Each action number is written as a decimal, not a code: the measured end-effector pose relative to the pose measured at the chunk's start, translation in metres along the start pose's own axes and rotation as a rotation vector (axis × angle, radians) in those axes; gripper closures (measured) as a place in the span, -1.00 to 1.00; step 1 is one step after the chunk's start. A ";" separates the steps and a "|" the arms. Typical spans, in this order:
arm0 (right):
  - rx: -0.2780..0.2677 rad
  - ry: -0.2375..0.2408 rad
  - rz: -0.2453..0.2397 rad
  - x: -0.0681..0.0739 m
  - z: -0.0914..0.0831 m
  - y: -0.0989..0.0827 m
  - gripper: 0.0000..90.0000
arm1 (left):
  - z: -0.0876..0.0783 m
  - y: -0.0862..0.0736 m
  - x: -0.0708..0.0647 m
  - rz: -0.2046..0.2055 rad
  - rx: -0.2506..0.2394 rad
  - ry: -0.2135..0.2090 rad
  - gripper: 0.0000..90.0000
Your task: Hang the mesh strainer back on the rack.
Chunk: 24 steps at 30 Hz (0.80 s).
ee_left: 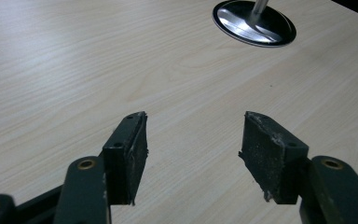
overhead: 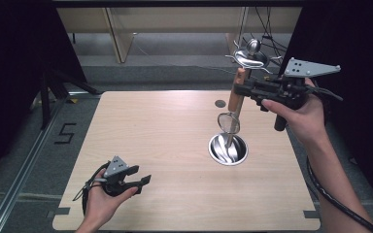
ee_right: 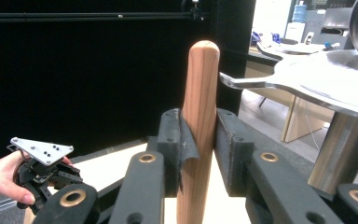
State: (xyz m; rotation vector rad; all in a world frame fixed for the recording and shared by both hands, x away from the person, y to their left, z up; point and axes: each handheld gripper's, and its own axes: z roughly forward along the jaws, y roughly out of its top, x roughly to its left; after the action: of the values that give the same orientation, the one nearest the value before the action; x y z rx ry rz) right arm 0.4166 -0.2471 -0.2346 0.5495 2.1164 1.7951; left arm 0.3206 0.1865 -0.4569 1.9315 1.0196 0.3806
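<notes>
A: Counter [overhead: 165,145]?
B: Pale wood, a round steel base [overhead: 228,149] set right of centre (metal rack [overhead: 250,57] stands above it, at the far edge).
A: Right gripper [overhead: 243,89]?
B: Raised over the base, jaws clamped on the wooden handle [ee_right: 199,116] of a small mesh strainer [overhead: 228,122], which hangs upright above the base.
A: Left gripper [overhead: 144,180]?
B: Low at the near-left of the counter, jaws spread wide, nothing between them.

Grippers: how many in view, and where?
2. The left gripper sits open, low over the table's near-left part. The right gripper is raised at far right, shut on a wooden-handled strainer.
</notes>
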 end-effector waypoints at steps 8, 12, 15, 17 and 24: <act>-0.014 -0.005 0.005 -0.003 0.002 -0.001 0.65 | 0.000 0.000 0.000 0.001 0.002 0.000 -0.11; -0.026 -0.010 0.011 -0.006 0.002 -0.002 0.65 | 0.000 0.000 -0.001 -0.002 -0.004 -0.005 -0.11; -0.025 -0.010 0.035 -0.007 0.002 -0.003 0.65 | 0.001 0.000 -0.001 -0.001 -0.005 -0.010 -0.11; -0.029 -0.017 0.033 -0.009 0.002 -0.004 0.65 | 0.002 0.000 -0.002 -0.002 -0.005 -0.016 -0.11; -0.035 -0.033 0.064 -0.014 0.002 -0.008 0.65 | 0.001 0.001 -0.001 0.021 0.014 -0.007 -0.11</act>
State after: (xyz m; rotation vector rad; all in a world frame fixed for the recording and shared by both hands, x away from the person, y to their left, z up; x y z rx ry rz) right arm 0.4286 -0.2531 -0.2431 0.6405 2.0635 1.8410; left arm 0.3205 0.1850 -0.4565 1.9564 1.0009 0.3793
